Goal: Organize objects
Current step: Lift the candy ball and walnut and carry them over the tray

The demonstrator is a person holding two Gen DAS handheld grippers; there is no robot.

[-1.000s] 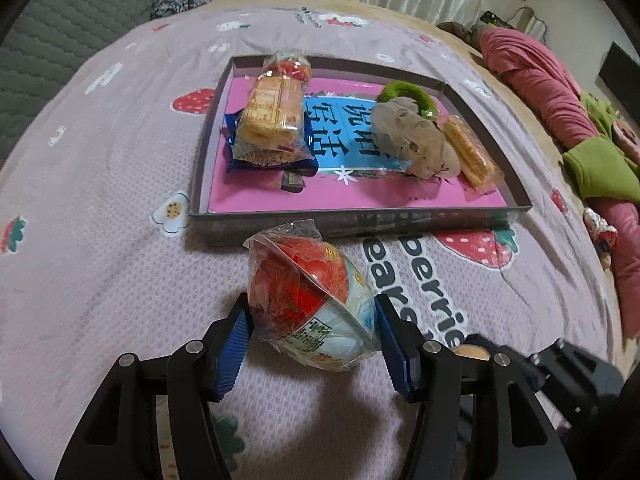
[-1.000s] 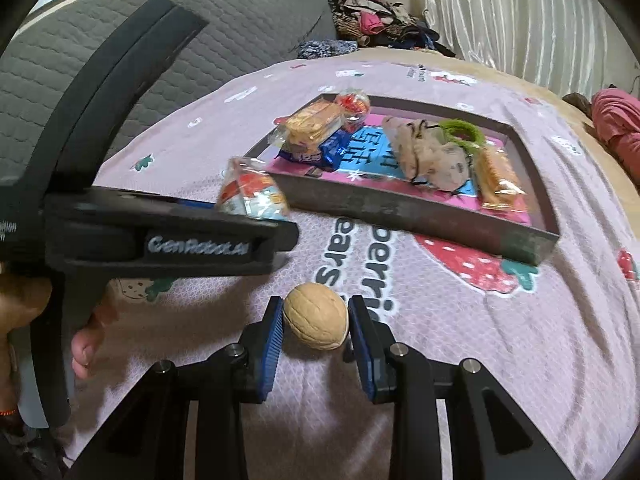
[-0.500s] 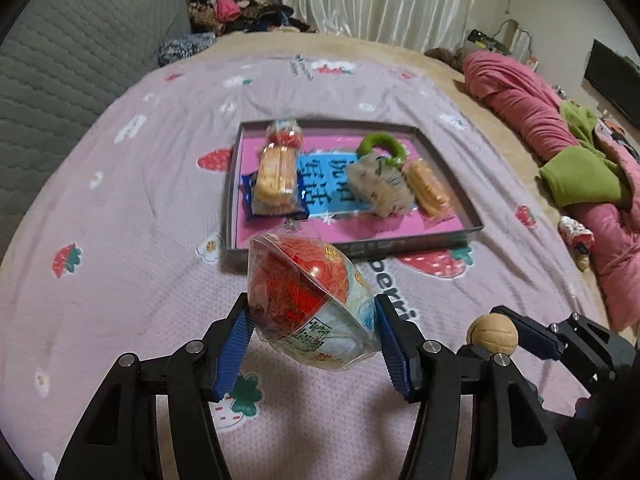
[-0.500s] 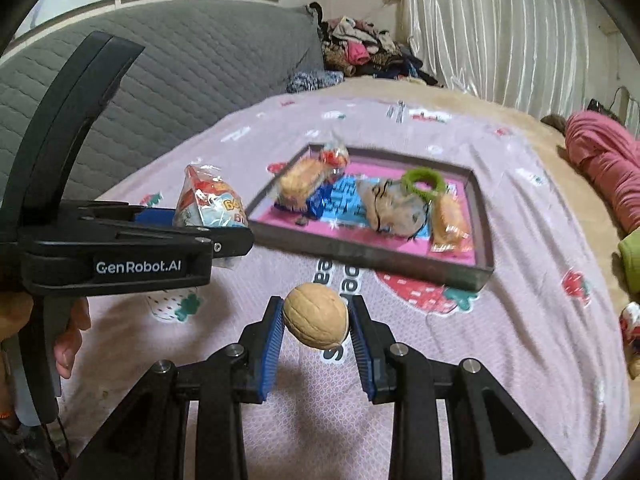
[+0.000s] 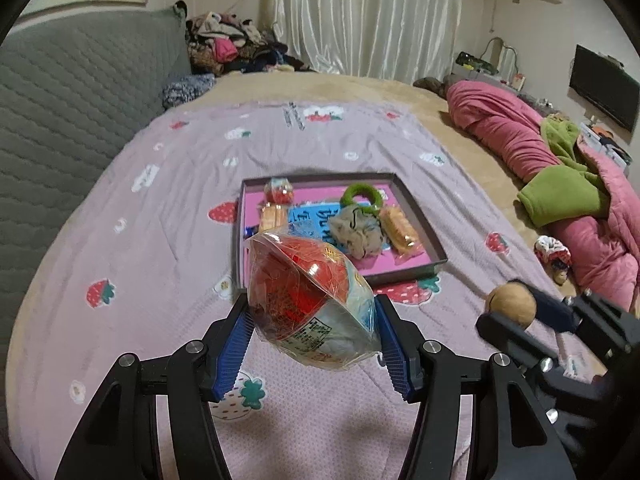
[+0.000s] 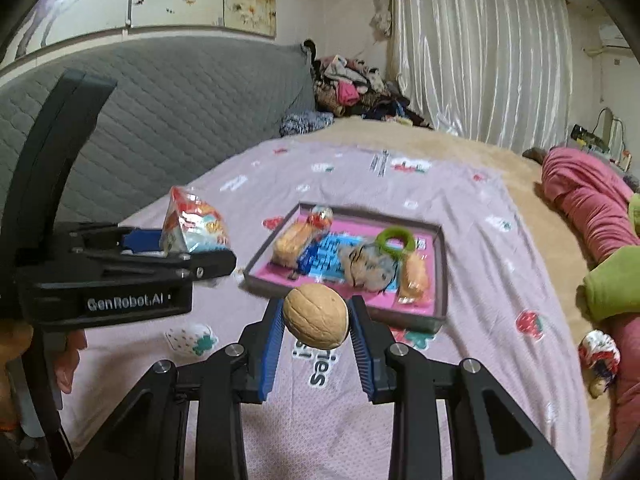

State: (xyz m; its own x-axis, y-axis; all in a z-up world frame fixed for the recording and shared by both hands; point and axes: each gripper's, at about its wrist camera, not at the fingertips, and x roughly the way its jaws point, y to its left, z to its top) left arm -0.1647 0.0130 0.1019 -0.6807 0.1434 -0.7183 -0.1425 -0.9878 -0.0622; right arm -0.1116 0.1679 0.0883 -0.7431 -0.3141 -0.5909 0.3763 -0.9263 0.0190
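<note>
Bedroom w/ a bed [image 5: 168,240] under a lilac strawberry-print sheet, grey quilted headboard behind, white curtains at the back, pink quilt bunched off to one side. On the sheet sits a shallow grey tray [image 5: 424,224] w/ a pink liner, already holding wrapped snacks, a green ring [image 5: 362,194] and a brownish crumpled lump.

Left gripper [image 5: 312,334] is clenched on a wrapped snack ball [image 5: 308,300], red top and pale base in clear crinkly film. It sits square between the blue fingers [image 5: 234,350], pads pressing its widest part, held in the air on the near side of the tray. Judged light and fairly rigid inside, but the film is slick and loose (could rotate or slip if the squeeze eases), so the mid-girth hold looks right.

Right gripper [image 6: 316,320] is closed on a walnut [image 6: 316,316], one finger each side of the shell, also clear of the sheet and short of the tray's near wall. Probably hard, light and round, so prone to pop out sideways; grip across the middle, not the tips.

Both items seem bound for the tray's open pink patches; neither is over it yet.
</note>
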